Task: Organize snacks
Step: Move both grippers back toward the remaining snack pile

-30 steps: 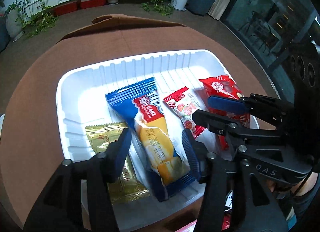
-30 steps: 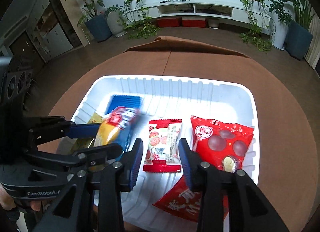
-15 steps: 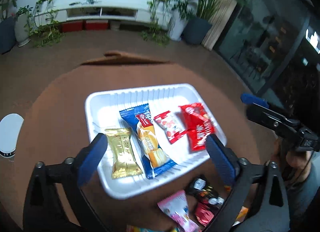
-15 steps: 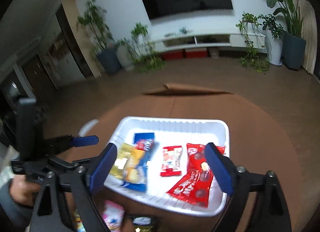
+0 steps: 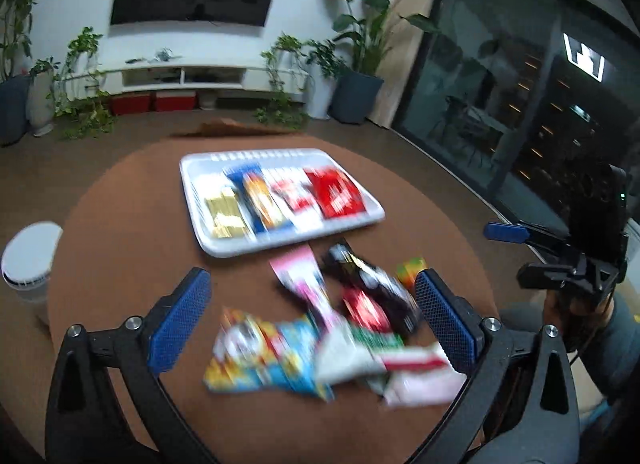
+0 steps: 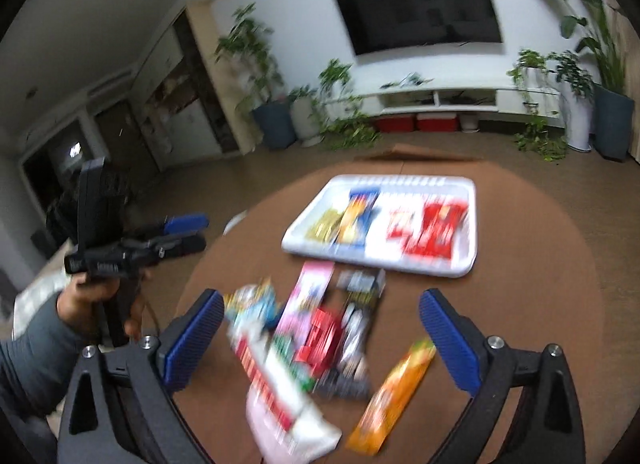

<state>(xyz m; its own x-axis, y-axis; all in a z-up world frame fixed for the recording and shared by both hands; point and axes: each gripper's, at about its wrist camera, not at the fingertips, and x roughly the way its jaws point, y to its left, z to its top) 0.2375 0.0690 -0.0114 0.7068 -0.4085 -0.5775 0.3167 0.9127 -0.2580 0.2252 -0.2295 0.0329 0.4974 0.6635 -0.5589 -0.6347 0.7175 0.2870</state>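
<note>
The jaws of the left gripper [image 5: 312,320] stand wide apart and hold nothing; they have just been opening. The jaws of the right gripper [image 6: 320,338] are wide too, have just been opening, and are empty. Each gripper has black arms and blue pads [image 5: 180,320] with a bumpy grid on them.

Under and between the jaws lies a loose pile of snacks [image 5: 340,328] on the round brown table [image 5: 128,232]. They are flat, shiny packets, blurred: a pink one [image 6: 306,304], a red one, a black one, a long orange one [image 6: 394,388] and a white one.

Farther out, past the pile, sits a white tray [image 5: 224,250] with a ribbed wall. In it four packets lie side by side: gold [image 5: 224,211], blue [image 5: 260,201], red and white, and red [image 5: 334,193].
</note>
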